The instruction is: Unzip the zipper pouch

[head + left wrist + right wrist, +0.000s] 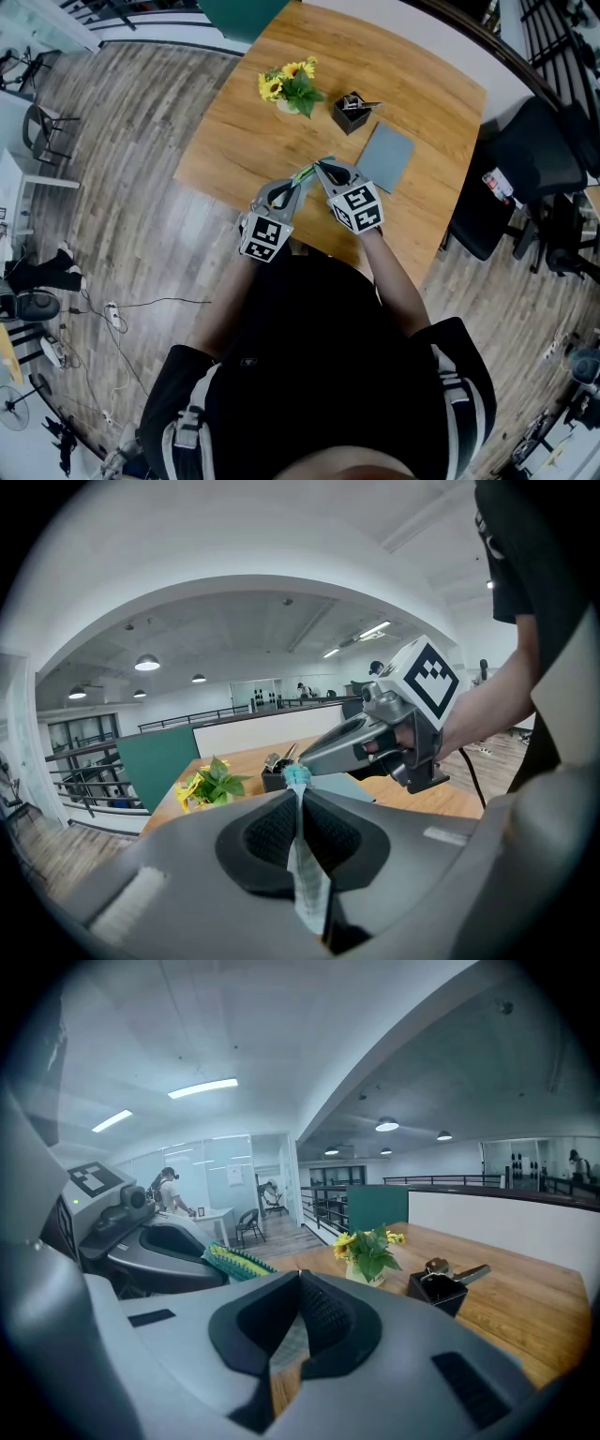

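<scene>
The left gripper (298, 797) has its jaws closed on one end of the zipper pouch (305, 877) and holds it above the wooden table (234, 141) at frame centre, as an anchor. The right gripper (299, 1277) is closed too, seemingly on a thin grey part of the zipper pouch, ready to pull.

On the bench (234, 141) the flower pot (291, 86) stands farthest, the small holder (350, 112) just right of it, the flat pad (385, 157) nearer and further right, and above the near part the zipper pouch (305, 874) sits between the left tongs (298, 794) and, seemingly, the right tongs (298, 1274).
</scene>
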Demonstrator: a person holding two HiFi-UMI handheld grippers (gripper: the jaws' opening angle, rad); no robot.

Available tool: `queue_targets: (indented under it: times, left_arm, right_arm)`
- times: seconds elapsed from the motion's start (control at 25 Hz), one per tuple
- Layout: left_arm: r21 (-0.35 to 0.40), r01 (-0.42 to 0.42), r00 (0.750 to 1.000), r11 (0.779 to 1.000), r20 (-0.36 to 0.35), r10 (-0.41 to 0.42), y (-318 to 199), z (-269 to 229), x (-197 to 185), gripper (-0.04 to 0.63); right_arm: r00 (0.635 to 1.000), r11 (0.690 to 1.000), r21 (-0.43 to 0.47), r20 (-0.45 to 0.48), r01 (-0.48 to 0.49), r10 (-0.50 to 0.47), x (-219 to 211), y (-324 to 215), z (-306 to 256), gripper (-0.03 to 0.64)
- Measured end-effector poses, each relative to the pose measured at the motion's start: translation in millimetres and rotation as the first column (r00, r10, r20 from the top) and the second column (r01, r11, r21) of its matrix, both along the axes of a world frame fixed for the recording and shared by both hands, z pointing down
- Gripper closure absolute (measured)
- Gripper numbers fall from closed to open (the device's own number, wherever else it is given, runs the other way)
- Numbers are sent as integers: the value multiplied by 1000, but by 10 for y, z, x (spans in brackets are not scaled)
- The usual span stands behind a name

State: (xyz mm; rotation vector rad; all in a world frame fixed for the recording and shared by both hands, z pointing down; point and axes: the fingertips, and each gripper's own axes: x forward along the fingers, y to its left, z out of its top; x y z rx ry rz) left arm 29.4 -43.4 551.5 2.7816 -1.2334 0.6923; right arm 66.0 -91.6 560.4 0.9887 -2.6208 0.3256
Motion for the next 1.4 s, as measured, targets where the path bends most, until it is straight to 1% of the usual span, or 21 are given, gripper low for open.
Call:
queue_targets:
  times: [0.64, 1.16, 1.4]
  left_arm:
    - [-1, -7, 1000, 1000, 4, 7, 34, 3, 36, 589]
    - [-2, -10, 1000, 1000, -1, 10, 51, -14, 49, 589]
    - [-6, -13, 1000, 1000, -10, 13, 64, -6, 55, 589]
  right_arm:
    - [999, 1000, -13, 17, -28, 29, 97, -23, 75, 611]
    - [999, 999, -12, 4, -38, 38, 146, -38, 92, 611]
    - [999, 999, 2, -17, -37, 37, 144, -25, 102, 611]
